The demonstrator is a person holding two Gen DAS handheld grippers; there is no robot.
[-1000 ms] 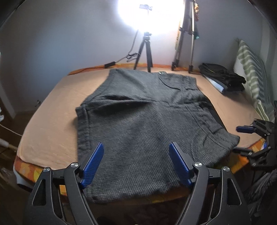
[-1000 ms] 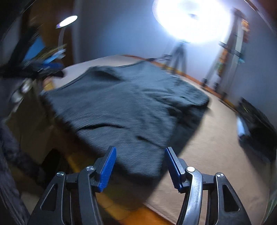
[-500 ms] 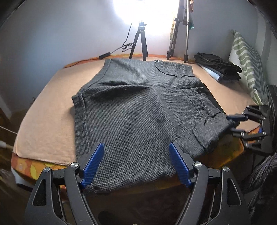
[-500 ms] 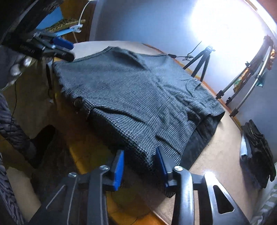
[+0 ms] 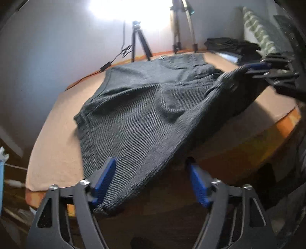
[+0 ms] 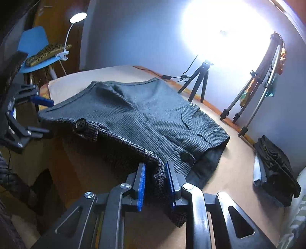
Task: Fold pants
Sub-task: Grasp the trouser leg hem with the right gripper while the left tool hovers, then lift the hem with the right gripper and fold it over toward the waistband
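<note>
- Pants [image 5: 145,107], dark grey ribbed shorts, are lying spread over the tan-covered surface [image 5: 55,145], with one near corner lifted clear of it and the waistband button [image 6: 81,123] showing along the raised edge.
- Right tongs [image 6: 155,183] are gripping that lifted corner: the fabric is sitting pinched between the blue pads [image 6: 141,186], and the jaws have just been closing narrow onto it.
- Left tongs [image 5: 151,180] are hovering over the other near corner with the jaws standing fairly wide; they have just been closing somewhat, cloth is lying between the fingers, and the pads are not pressing on it.
- In the left wrist view, the right tongs [image 5: 254,70] are showing at the far right, holding the raised cloth above the surface.
- A stack of folded dark clothes [image 6: 275,168] is resting well apart from the pants, near the far edge.
- Two tripods [image 6: 197,80] are standing behind the surface under a bright light.
- A blue chair [image 6: 36,51] with a clip lamp [image 6: 77,17] is standing off to the side.
</note>
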